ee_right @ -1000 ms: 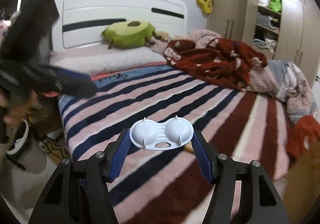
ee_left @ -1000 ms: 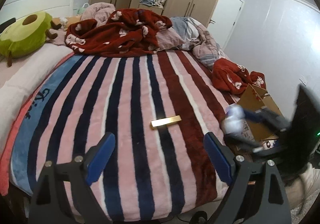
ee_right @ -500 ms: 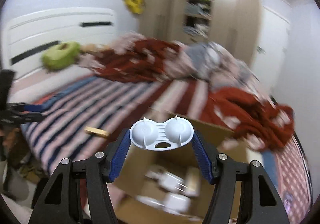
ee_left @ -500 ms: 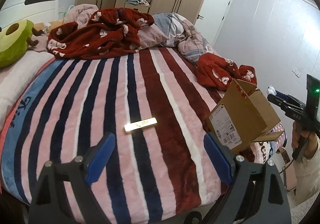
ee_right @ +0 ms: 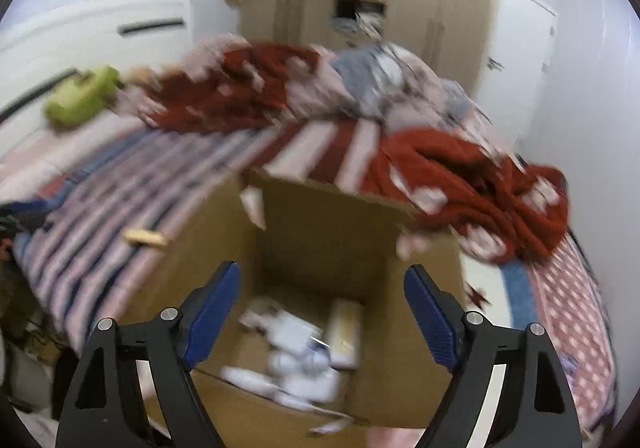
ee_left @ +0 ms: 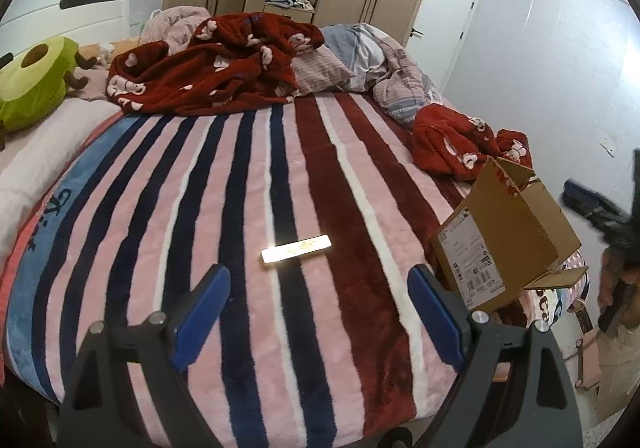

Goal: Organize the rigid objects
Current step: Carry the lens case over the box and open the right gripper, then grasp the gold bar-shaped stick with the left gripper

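The right tongs (ee_right: 322, 312) stand spread and empty above the open cardboard box (ee_right: 320, 232), which sits at the bed's right edge near its foot corner. Half a second earlier they clamped a white two-cup plastic piece; that piece is gone from between the fingers, and pale items (ee_right: 300, 352) lie blurred on the box floor, so it has probably been dropped among them, though it cannot be singled out. One object therefore counts as stored. The left tongs (ee_left: 320, 312) are likewise spread wide and hold nothing, hovering over the foot edge of the striped blanket (ee_left: 200, 208). The gold bar (ee_left: 297, 249) lies flat on the blanket just beyond them, between the foot edge and the bed's middle, unmoved since the earlier frame and apparently the remaining item. The left view has shifted slightly.
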A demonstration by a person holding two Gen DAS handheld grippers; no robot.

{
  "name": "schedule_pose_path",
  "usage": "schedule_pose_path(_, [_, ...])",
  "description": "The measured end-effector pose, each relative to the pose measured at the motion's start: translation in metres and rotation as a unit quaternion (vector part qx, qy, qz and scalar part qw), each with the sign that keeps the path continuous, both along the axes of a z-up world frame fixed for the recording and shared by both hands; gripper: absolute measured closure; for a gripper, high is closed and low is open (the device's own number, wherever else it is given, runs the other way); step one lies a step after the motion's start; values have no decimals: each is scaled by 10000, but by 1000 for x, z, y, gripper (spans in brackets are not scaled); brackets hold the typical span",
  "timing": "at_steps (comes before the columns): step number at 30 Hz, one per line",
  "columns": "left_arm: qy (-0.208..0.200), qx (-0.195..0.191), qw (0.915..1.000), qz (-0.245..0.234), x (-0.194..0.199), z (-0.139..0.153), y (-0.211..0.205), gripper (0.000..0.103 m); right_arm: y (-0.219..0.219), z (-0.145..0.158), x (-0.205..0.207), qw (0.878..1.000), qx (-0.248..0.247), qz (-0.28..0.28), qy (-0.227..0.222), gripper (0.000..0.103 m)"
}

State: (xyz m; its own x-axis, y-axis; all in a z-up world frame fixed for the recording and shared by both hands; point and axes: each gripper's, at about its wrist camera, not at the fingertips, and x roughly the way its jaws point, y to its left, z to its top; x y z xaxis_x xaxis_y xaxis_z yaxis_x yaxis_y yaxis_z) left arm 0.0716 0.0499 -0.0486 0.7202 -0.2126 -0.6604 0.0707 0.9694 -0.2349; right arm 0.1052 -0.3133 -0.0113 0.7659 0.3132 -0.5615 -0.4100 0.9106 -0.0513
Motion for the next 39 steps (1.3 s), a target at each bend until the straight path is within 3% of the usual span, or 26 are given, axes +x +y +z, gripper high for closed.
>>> schedule_pose_path(3, [31, -53, 9999, 104, -3, -4, 12, 14, 38, 22, -21, 9952, 487, 773, -350, 21])
schedule_pose_path(6, [44, -56, 9996, 257, -8, -8, 26, 14, 89, 29, -34, 9857, 613, 1532, -354, 21])
schedule_pose_path(12, [97, -178, 9983, 542, -16, -18, 55, 14, 178, -11, -33, 9731, 504, 2234, 250, 21])
schedule_pose_path(17, [144, -234, 9977, 621, -18, -27, 69, 14, 210, -81, -5, 9743, 500, 1959, 993, 21])
schedule_pose_path(20, [190, -184, 9982, 535, -6, -38, 68, 14, 210, -120, 19, 9818, 368, 1504, 1098, 21])
schedule_pose_path(29, [507, 207, 9974, -459, 101, -109, 17, 16, 176, -154, 38, 9866, 402, 907, 1294, 21])
schedule_pose_path(32, [640, 392, 9955, -574, 132, -130, 0, 31, 168, -162, 43, 9834, 570, 839, 1507, 21])
schedule_pose_path(36, [599, 429, 9935, -867, 144, -139, -12, 35, 159, -164, 43, 9844, 589, 742, 1486, 21])
schedule_pose_path(38, [608, 464, 9921, -991, 143, -139, -16, 54, 155, -165, 44, 9846, 629, 695, 1478, 21])
schedule_pose_path(39, [632, 488, 9909, -1080, 140, -140, -18, 58, 151, -165, 45, 9846, 676, 658, 1474, 21])
